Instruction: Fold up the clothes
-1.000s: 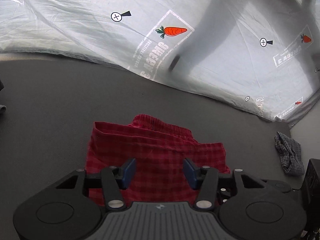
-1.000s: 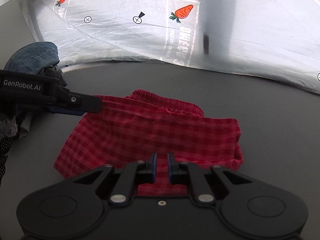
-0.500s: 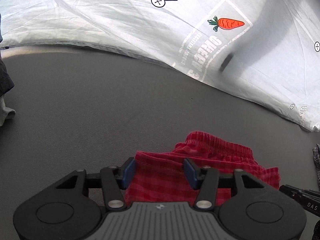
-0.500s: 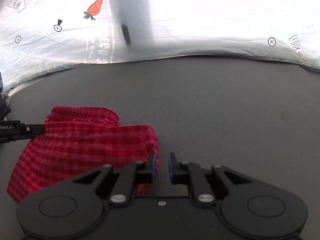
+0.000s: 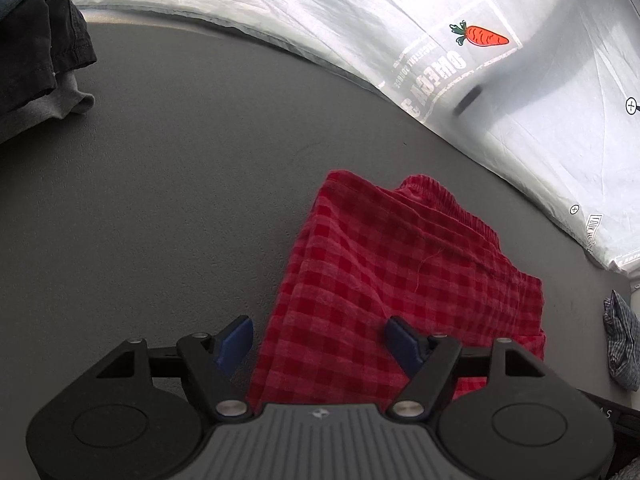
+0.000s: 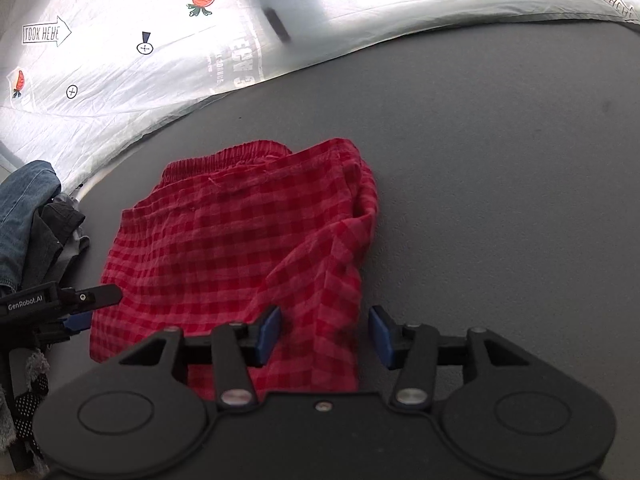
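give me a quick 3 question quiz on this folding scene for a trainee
1. True or false: the right hand-held gripper is shut on the red checked shorts.
2. Multiple choice: what lies past the shorts at the far edge of the dark table? A) a wooden box B) a white sheet printed with carrots C) a laptop
3. Fill in: the left hand-held gripper has its jaws ____.

Key: 1 false, its jaws stand apart over the cloth; 2 B; 3 open.

"GenRobot.AI" on left tongs (image 6: 86,308) – "LOOK HERE" on sheet (image 6: 46,34)
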### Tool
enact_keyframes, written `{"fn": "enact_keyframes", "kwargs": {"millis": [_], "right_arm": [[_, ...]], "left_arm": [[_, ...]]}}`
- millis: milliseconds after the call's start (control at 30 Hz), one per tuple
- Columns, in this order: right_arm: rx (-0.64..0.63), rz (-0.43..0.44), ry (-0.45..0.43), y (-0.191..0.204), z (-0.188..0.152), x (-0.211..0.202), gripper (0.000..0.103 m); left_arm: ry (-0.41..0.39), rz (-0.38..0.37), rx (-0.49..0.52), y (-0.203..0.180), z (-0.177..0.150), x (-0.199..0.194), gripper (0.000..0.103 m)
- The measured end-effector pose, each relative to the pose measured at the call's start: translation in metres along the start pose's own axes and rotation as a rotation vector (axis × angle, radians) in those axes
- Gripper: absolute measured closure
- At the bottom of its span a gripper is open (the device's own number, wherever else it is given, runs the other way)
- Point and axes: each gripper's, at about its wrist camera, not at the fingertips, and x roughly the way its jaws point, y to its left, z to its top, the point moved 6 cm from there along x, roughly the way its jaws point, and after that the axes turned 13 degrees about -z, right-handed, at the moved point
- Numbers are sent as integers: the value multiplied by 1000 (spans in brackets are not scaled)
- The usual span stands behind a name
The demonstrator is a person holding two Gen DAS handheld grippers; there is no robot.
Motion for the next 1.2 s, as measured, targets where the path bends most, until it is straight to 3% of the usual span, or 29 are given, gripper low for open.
{"fn": "enact_keyframes", "kwargs": {"millis": [167, 267, 467, 500, 533, 567, 633, 667, 800, 967, 1200], "right_arm": [[8, 40, -21, 4, 17, 11, 53], [-18, 54, -38, 10, 25, 17, 52], [-54, 101, -64, 29, 33, 26, 56], [-66, 99, -71, 34, 33, 28, 58], [-84, 85, -81, 38, 32, 28, 67], [-100, 73, -87, 41, 32, 29, 83], [-113, 62, -82, 45, 30, 29, 92], [-104, 59, -86, 45, 30, 28, 95], [-100, 36, -121, 47, 29, 10, 97], [-110, 44, -214, 47, 29, -43, 97], [-25, 73, -323, 16, 8, -127, 97]], "left_arm": [[-4, -47, 48, -15, 7, 20, 29], [-11, -40, 106, -24, 15, 33, 29], [-22, -46, 126, -35, 20, 43, 30], [-25, -45, 127, -37, 18, 43, 34], [-29, -43, 128, -39, 17, 44, 38], [-32, -42, 128, -42, 15, 45, 47], [-32, -9, 144, -46, 11, 47, 71], [-32, 8, 153, -48, 9, 46, 90], [-48, 25, 160, -57, 8, 31, 95], [-112, -34, 159, -85, 5, -13, 96], [-183, -54, 280, -148, -29, -79, 96]]}}
